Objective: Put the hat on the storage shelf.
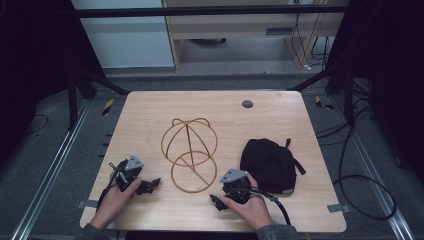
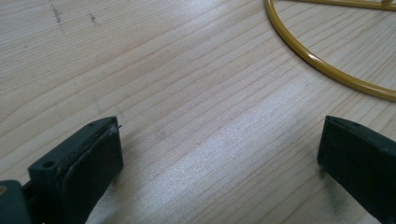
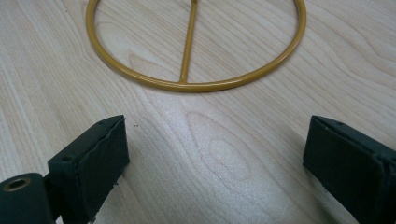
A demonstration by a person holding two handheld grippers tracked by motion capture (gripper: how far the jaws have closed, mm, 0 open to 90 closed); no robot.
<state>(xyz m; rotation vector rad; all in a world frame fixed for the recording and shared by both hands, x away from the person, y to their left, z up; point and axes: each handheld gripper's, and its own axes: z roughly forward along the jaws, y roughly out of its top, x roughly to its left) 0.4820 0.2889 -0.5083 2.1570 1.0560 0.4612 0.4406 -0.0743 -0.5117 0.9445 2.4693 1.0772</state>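
On the light wooden table (image 1: 150, 125) stands a gold wire frame (image 1: 189, 152) — a flat ring base with a rod rising to a cage of curved hoops — near the middle, and a black cap (image 1: 268, 164) lies just right of it, its strap trailing toward the right edge. A small grey disc (image 1: 247, 104) is set in the tabletop near the far edge. Nothing lies between either gripper and the frame's base. The left gripper (image 1: 149, 186) rests near the front left, held in the person's left hand (image 1: 116, 197), and points right toward the ring; the right gripper (image 1: 216, 201), in the right hand (image 1: 252, 207), sits just in front of the cap and right of the ring. Around the table are grey floor, black frame bars, loose cables on the right and pale cabinets beyond. Both gripper views look along jaws spread wide with bare wood grain between them, gripping nothing — the left gripper (image 2: 219, 149) view catches one arc of the ring's edge (image 2: 322, 65), while the right gripper (image 3: 215, 149) view takes in most of the ring (image 3: 196, 86) with its crossbar (image 3: 187, 44).
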